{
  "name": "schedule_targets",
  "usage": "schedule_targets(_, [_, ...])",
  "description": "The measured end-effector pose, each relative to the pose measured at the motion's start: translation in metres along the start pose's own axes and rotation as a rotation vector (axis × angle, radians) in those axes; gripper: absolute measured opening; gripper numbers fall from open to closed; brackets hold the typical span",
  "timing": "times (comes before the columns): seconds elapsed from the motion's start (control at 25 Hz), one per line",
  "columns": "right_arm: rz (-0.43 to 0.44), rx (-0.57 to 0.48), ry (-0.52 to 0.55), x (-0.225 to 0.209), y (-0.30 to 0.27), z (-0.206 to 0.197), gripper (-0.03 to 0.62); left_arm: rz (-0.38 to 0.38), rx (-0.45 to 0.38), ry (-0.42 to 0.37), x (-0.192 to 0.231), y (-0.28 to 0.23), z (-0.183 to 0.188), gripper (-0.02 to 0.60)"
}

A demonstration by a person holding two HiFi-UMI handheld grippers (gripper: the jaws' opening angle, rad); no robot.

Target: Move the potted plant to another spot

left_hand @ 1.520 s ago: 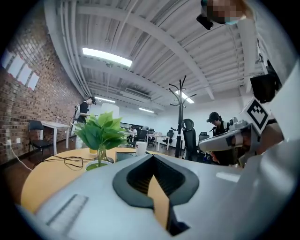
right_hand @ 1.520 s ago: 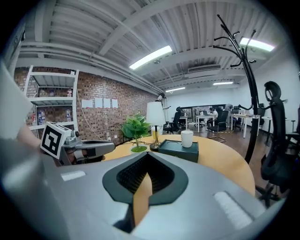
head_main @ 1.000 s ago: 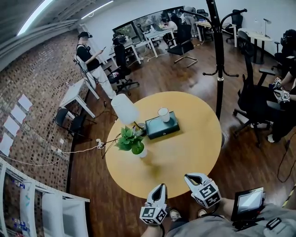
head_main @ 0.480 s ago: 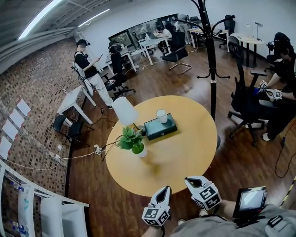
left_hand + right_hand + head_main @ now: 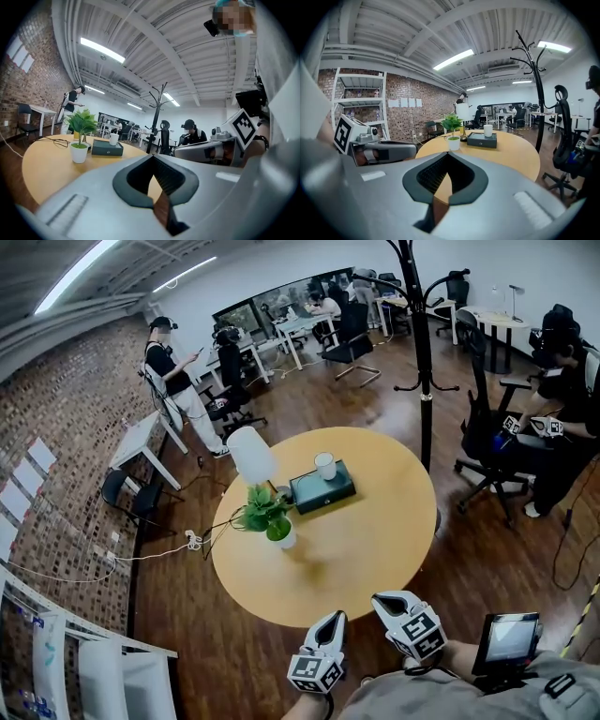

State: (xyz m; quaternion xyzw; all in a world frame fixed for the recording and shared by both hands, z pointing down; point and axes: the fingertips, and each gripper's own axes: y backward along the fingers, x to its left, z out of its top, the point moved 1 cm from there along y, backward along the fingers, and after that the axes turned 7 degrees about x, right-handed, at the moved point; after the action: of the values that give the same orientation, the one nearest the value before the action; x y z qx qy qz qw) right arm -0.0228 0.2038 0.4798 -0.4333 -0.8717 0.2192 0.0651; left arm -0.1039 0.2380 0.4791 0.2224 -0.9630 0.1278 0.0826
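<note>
A small green potted plant (image 5: 268, 517) in a white pot stands on the left part of the round yellow table (image 5: 375, 549); it also shows as the potted plant (image 5: 80, 136) in the left gripper view and the potted plant (image 5: 453, 130) in the right gripper view. My left gripper (image 5: 334, 619) and right gripper (image 5: 379, 599) hover side by side just off the table's near edge, well short of the plant. Both are shut with nothing between their jaws.
A dark box (image 5: 322, 488) with a white cup (image 5: 324, 465) on it and a white lamp (image 5: 251, 457) stand beyond the plant. A black coat stand (image 5: 419, 324) rises behind the table. Office chairs and seated people are at the right; a person (image 5: 172, 376) stands far left.
The table and plant have shifted slightly in the head view as I moved closer; both grippers have crept forward towards the table's near edge. Jaws stayed shut.
</note>
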Motion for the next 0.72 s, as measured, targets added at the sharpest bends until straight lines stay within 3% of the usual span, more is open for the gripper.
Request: schedule_targets(0.72, [-0.004,0.015,0.011,0.019,-0.007,-0.004,0.006,-0.033,-0.015,0.042,0.003,0.01,-0.005,0.001])
